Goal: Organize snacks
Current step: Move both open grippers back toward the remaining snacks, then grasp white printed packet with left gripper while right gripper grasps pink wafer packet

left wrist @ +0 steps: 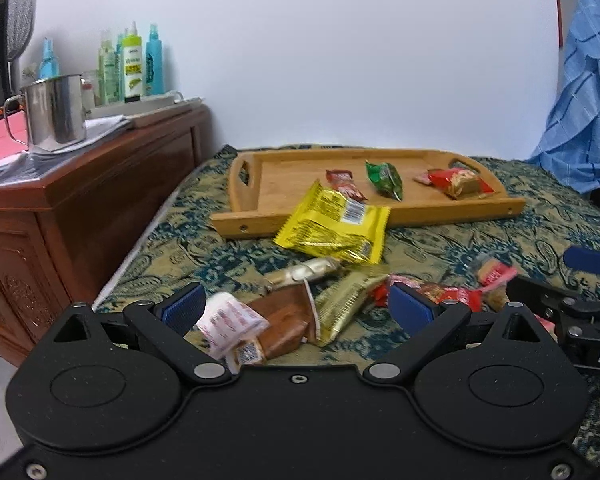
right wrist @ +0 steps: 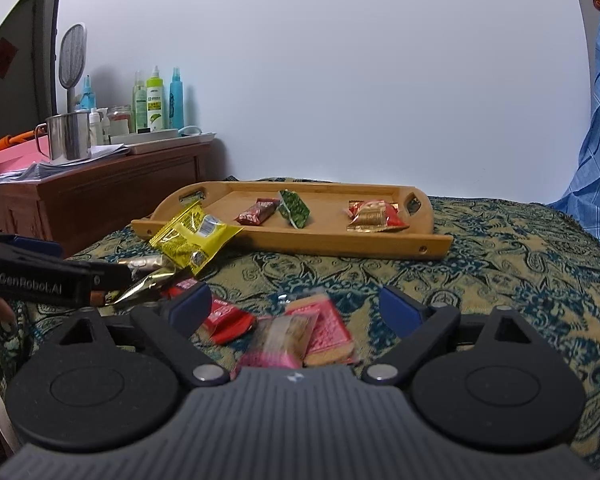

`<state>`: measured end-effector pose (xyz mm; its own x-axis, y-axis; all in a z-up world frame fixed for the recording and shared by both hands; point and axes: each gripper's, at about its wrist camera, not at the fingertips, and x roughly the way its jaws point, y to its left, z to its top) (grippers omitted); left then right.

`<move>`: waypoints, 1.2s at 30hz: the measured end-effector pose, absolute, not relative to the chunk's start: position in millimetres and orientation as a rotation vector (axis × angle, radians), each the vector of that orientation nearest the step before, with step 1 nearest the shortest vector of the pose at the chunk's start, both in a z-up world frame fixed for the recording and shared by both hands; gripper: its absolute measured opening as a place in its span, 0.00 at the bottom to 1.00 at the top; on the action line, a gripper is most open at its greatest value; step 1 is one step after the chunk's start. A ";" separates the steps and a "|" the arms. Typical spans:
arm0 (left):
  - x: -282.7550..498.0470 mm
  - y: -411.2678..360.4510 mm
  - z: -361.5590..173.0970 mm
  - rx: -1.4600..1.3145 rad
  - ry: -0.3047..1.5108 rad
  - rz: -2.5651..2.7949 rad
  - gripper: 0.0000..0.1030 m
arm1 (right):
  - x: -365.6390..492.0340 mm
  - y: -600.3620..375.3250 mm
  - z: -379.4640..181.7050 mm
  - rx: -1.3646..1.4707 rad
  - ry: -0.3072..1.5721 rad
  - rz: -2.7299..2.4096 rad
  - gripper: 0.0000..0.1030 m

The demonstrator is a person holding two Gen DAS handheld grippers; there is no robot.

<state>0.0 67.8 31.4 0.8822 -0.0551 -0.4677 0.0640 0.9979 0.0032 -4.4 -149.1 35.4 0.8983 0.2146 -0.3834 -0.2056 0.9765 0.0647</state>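
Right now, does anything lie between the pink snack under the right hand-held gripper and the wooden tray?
Nothing visible does. Only bare patterned cloth lies between the pink snack and the tray; the yellow packet leans on its left end.

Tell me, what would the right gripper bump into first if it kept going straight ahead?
Probably the pink snack packets lying on the patterned cloth between the open right gripper fingers. Depth is hard to judge here.

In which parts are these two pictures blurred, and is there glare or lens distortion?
Left wrist view: the white and brown packets between the open left gripper are smeared, while the wooden tray stays sharp. Right wrist view: the pink packets are blurred; the tray's front edge bows from fisheye. The yellow packet shows mild glare.
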 end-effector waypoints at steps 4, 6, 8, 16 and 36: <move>2.8 76.8 29.9 0.019 0.471 -0.024 0.95 | -6.0 -147.2 31.4 0.038 0.389 0.200 0.83; 7.1 81.7 28.9 0.016 0.480 0.002 0.95 | -6.0 -146.7 30.1 0.051 0.386 0.198 0.78; 11.2 87.1 27.5 0.001 0.486 0.030 0.95 | -6.4 -145.9 28.5 0.059 0.383 0.190 0.74; 17.8 101.1 21.7 -0.103 0.524 0.079 0.83 | -5.9 -141.3 23.4 0.067 0.381 0.179 0.68; 25.6 107.0 13.7 -0.230 0.591 0.118 0.42 | -3.4 -119.1 9.3 -0.016 0.418 0.127 0.54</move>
<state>25.6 107.0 13.7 0.8244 0.0443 -0.5643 -0.1759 0.9677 -0.1809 -3.4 -119.1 9.3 0.9063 0.1199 -0.4053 -0.1263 0.9919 0.0110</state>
